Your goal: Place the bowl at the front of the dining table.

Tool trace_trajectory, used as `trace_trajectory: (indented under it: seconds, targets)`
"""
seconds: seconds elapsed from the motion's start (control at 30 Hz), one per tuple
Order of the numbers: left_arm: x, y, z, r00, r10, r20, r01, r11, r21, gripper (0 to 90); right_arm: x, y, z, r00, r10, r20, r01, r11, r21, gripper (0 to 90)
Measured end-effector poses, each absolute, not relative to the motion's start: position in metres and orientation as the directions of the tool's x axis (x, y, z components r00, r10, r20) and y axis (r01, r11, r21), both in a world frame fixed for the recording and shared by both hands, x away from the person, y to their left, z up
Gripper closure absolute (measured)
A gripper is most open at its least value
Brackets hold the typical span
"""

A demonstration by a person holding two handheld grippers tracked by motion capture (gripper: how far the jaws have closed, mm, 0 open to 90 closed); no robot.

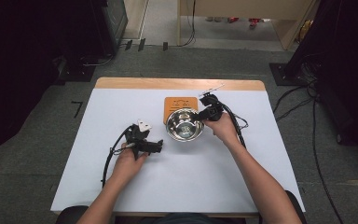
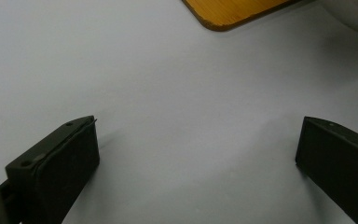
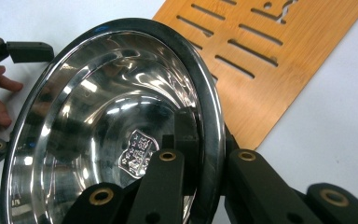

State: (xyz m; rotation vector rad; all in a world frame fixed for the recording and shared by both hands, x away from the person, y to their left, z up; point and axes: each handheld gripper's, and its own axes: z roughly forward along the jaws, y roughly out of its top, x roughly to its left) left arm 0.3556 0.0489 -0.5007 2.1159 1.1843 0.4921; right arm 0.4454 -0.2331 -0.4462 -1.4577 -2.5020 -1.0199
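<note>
A shiny steel bowl sits mid-table, overlapping the near edge of a slotted wooden board. My right gripper is at the bowl's right rim. In the right gripper view one jaw lies inside the bowl and the other outside, so the right gripper is shut on the rim. Whether the bowl rests on the table or is lifted I cannot tell. My left gripper lies left of the bowl, apart from it. In its own view the left gripper stands wide open over bare white tabletop.
The white table has a wooden strip along its far edge. A corner of the board shows ahead of the left jaws. The board lies beyond the bowl in the right gripper view. Cables run over the floor at right.
</note>
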Motion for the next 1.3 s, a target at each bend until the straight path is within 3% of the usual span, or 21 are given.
trace_trajectory:
  seconds: [1.3]
  targets:
    - [0.356,0.049,-0.501,0.519,0.855,0.005,0.608,-0.373,0.701,0.0,0.472,-0.227,-0.436,-0.521,0.775,0.358,0.806,0.309,0.504,87.3]
